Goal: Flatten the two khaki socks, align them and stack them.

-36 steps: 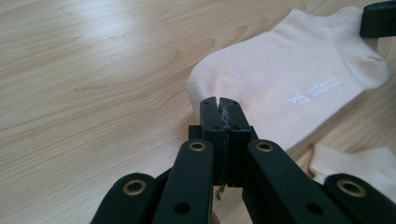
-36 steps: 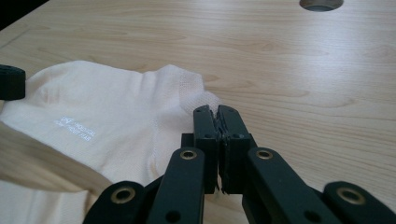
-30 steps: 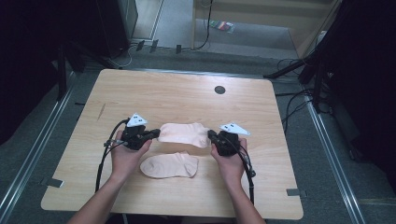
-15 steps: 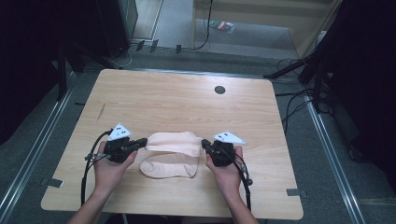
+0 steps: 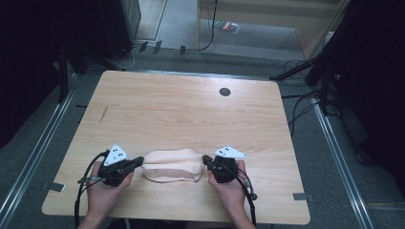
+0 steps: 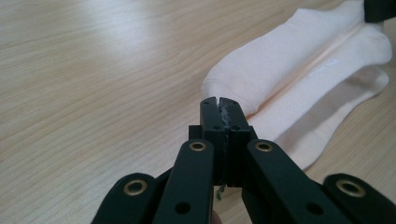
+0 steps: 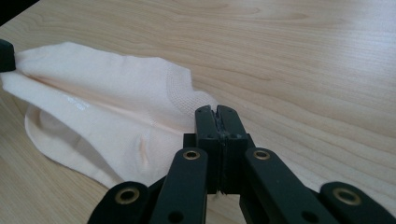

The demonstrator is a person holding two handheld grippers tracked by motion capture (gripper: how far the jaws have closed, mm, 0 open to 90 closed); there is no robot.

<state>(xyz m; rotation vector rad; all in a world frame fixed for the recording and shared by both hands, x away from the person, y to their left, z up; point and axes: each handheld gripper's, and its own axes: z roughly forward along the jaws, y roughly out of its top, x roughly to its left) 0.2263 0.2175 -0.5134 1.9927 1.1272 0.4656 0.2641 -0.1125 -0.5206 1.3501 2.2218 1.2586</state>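
Soft knit cloth socks (image 5: 173,165) on smooth wood-grain table (image 5: 191,109).

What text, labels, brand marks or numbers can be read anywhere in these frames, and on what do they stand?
No text can be read.
Pale peach fabric sock: a short line of white printed characters along its length in the left gripper view, too small and blurred to read.
Small colourful flat item on the floor beyond the light wooden table: too small to tell any print.
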